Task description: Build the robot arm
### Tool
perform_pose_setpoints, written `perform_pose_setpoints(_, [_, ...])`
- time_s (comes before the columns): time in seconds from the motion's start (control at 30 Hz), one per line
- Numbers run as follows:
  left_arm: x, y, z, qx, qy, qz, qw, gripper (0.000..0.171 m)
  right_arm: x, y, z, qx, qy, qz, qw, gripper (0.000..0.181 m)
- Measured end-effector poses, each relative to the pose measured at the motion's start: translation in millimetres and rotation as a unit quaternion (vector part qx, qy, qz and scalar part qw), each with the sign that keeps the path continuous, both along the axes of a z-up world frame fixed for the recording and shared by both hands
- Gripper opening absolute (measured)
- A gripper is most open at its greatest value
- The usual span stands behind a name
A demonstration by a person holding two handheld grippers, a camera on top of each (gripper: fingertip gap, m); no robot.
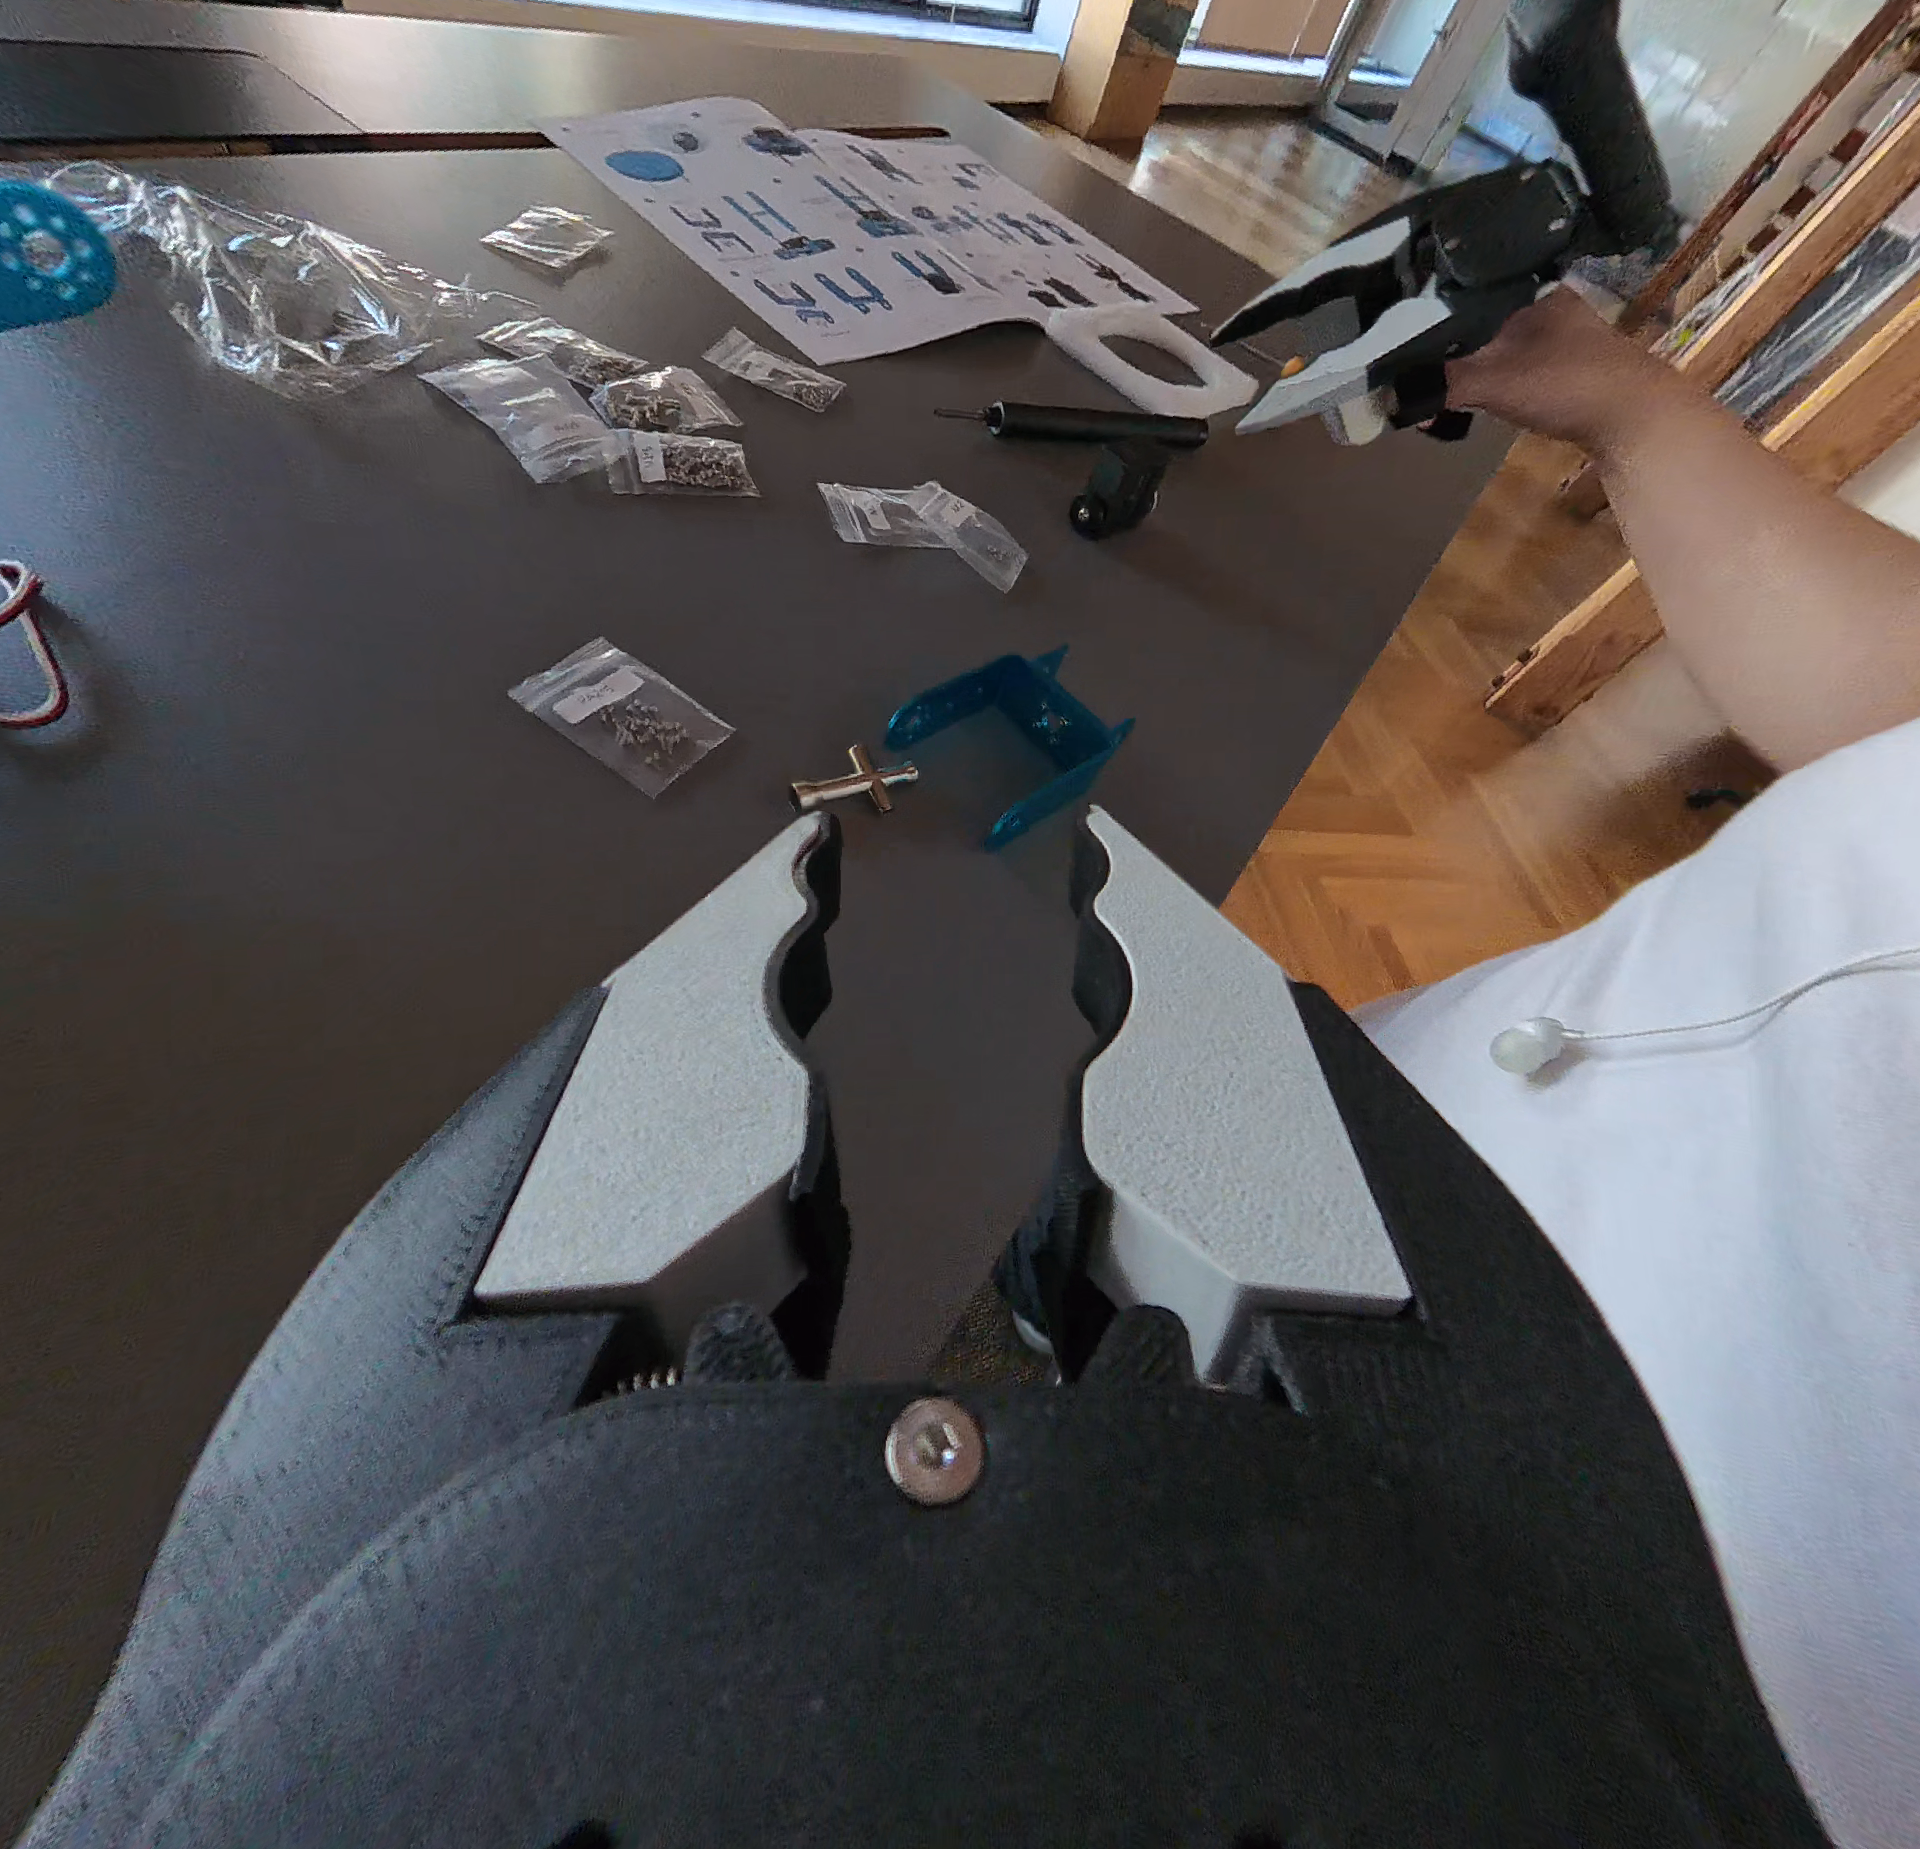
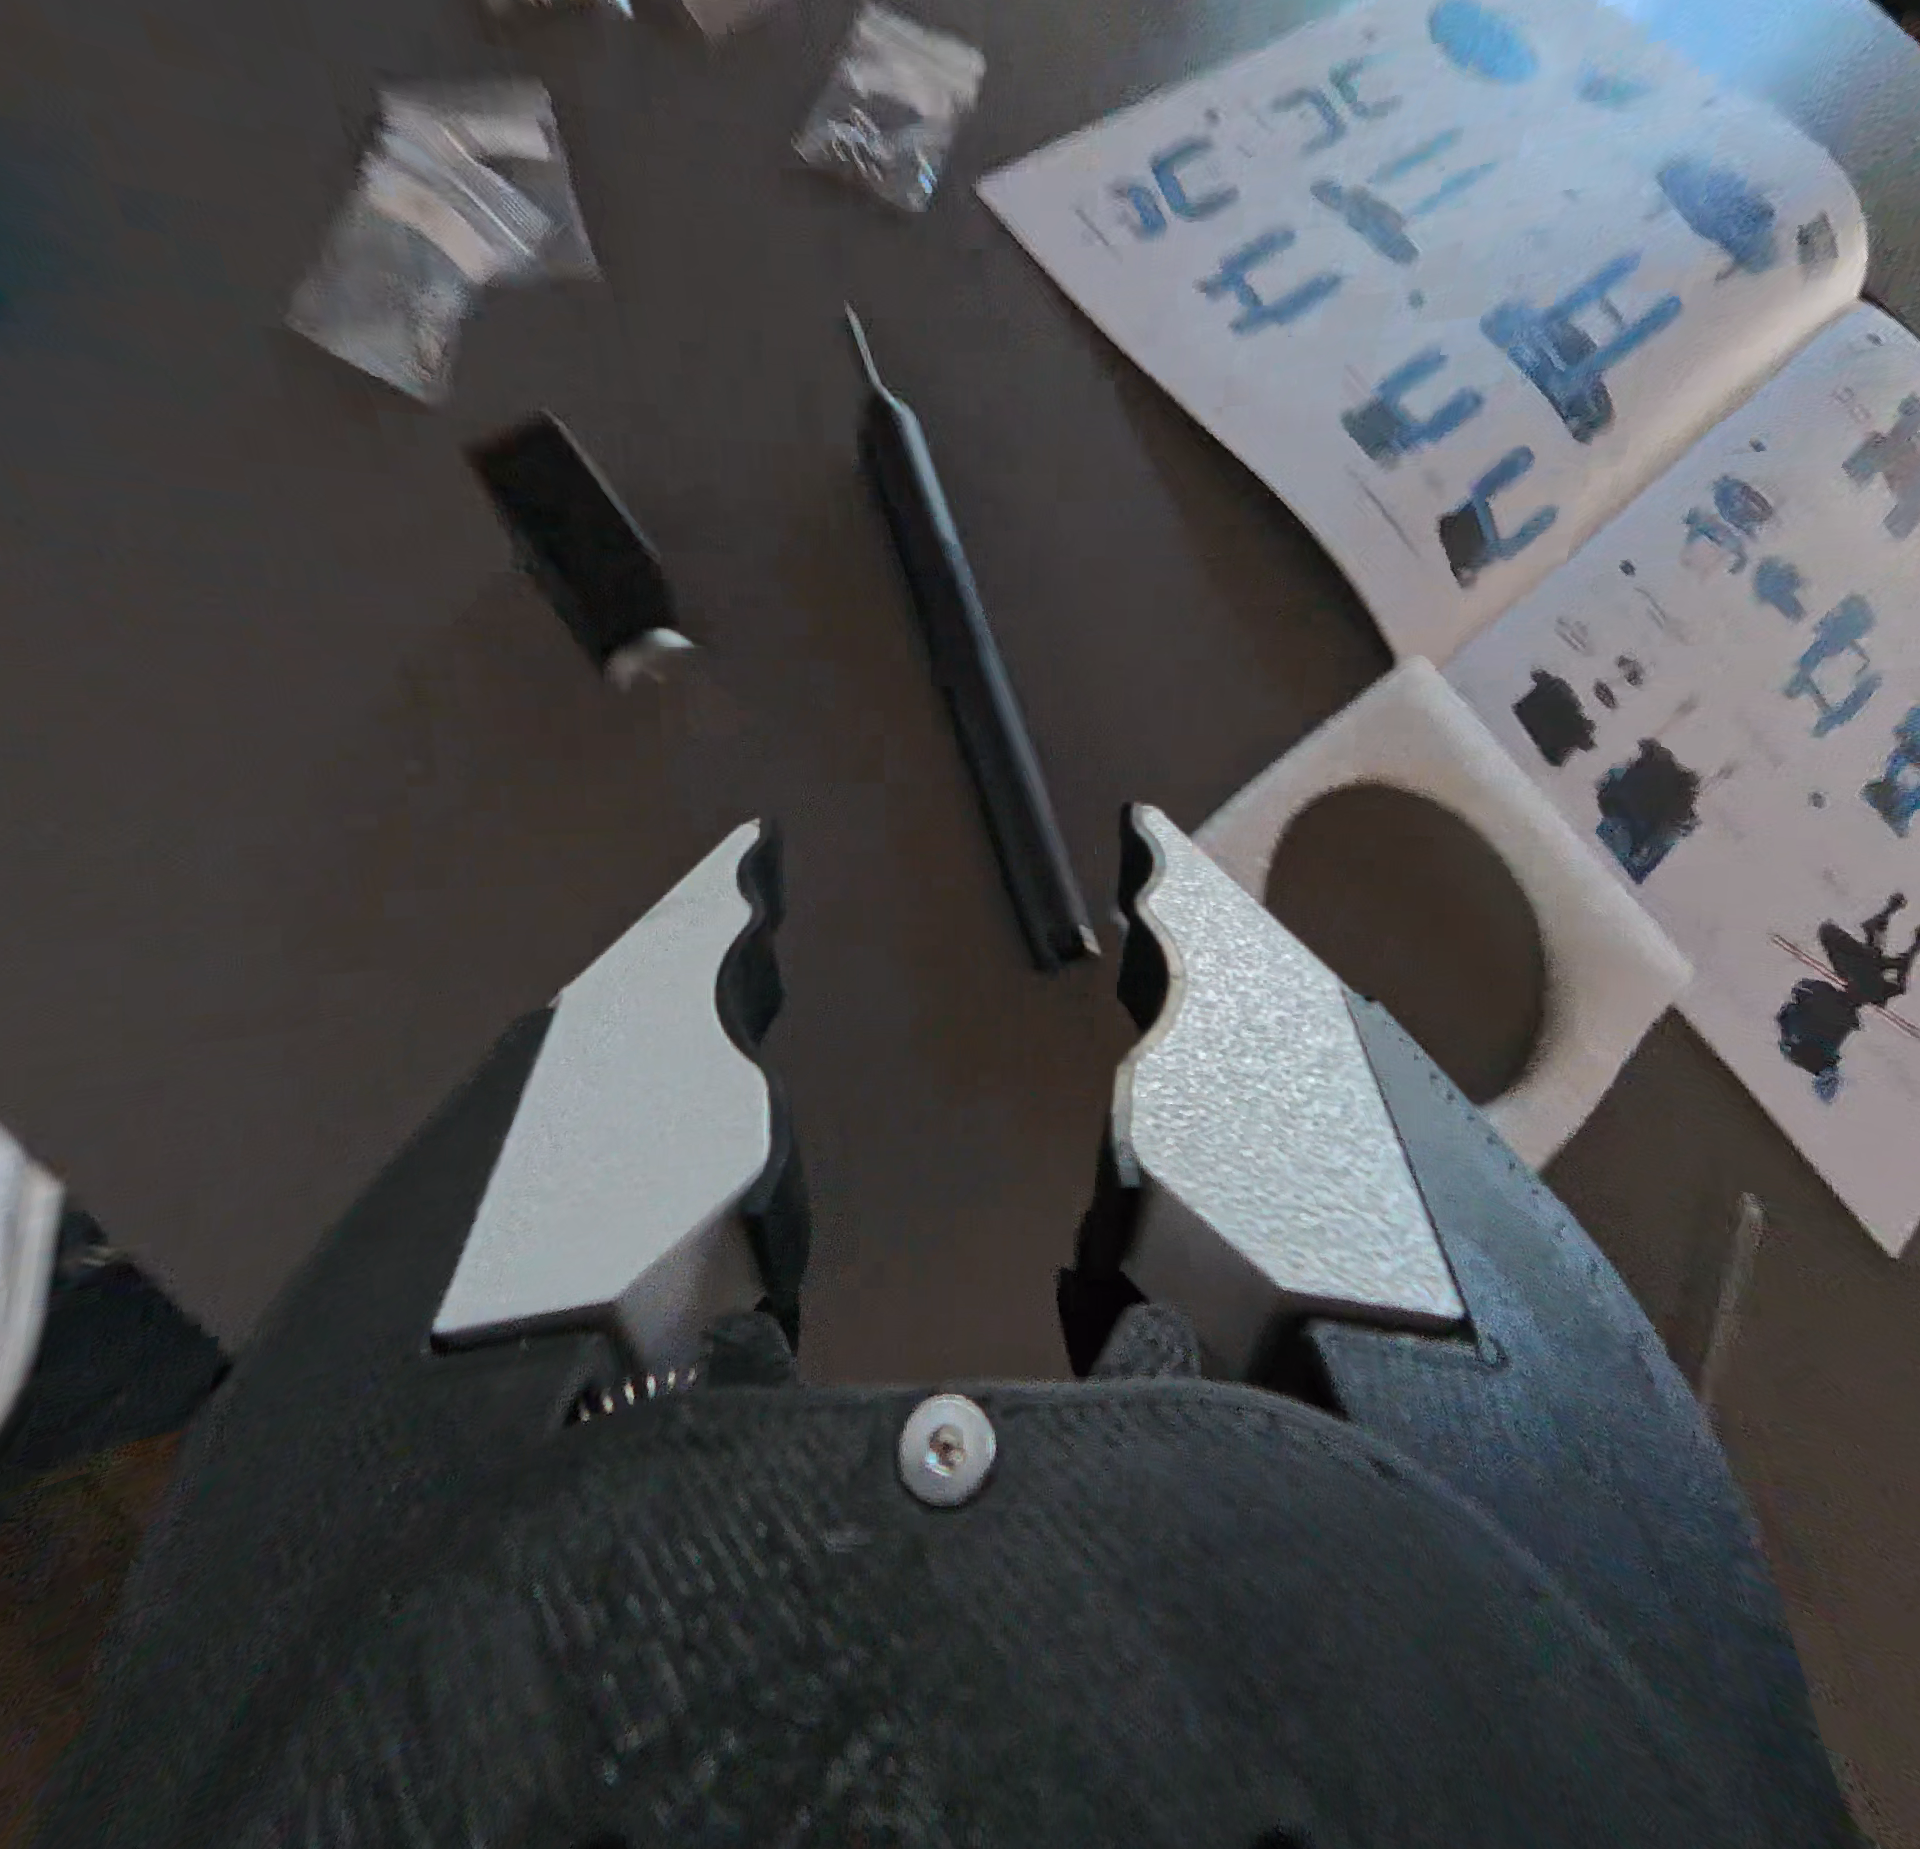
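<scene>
Both my tools are wide apart and hold nothing. Left tool hangs just short of a small metal cross and a blue bracket, near the table edge. Right tool hangs over a black screwdriver, beside a white foam frame and paper sheet. Little bags lie apart, with bare table between.

Near the worktop's right edge, the cross wrench lies just left of the U-bracket, a screw bag further left. Farther off, the screwdriver lies before the foam frame. The instruction sheet lies behind, more bags to its left.
</scene>
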State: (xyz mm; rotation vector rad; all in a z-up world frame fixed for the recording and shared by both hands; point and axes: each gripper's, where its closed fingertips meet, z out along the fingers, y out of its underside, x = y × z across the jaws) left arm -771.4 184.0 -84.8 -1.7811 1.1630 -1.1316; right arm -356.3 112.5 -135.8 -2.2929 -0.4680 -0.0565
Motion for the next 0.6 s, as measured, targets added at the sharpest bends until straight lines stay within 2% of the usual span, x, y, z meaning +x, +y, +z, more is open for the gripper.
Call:
perform_pose_setpoints(0.07, [16.3,0.9,4.5,-0.002,0.009,-0.014,1.000,0.043,29.9,4.1,-10.6,0.001,-0.026,0.029,0.999,0.055])
perform_pose_setpoints(0.13, [34.5,-0.6,12.9,-0.001,0.014,-0.027,1.000,0.043,53.7,6.1,-23.6,-0.035,-0.038,0.046,0.998,0.051])
perform_pose_setpoints(0.17, [43.8,-1.1,17.3,0.003,0.017,-0.029,0.999,0.043,58.2,5.4,-27.7,-0.053,-0.022,0.058,0.997,0.052])
perform_pose_setpoints(0.2, [53.4,-2.4,21.3,0.008,0.019,-0.031,0.999,0.043,58.9,5.5,-26.6,-0.059,0.004,0.071,0.996,0.042])
perform_pose_setpoints(0.33, [95.1,-8.9,28.8,0.031,0.033,-0.024,0.999,0.043,72.6,-8.8,-34.0,-0.110,0.019,0.106,0.988,0.042])
perform_pose_setpoints(0.4, [118.4,-13.2,28.9,0.035,0.038,-0.010,0.999,0.043,61.0,-6.4,-25.7,-0.091,0.049,0.126,0.987,0.042])
perform_pose_setpoints(0.5, [153.0,-20.4,29.2,0.039,0.034,0.011,0.999,0.043,23.8,15.0,-11.4,-0.043,0.076,0.166,0.982,0.041])
perform_pose_setpoints(0.6, [183.7,-27.0,32.1,0.032,0.024,0.028,0.999,0.043,-8.9,35.1,-21.1,-0.068,0.053,0.202,0.976,0.041])
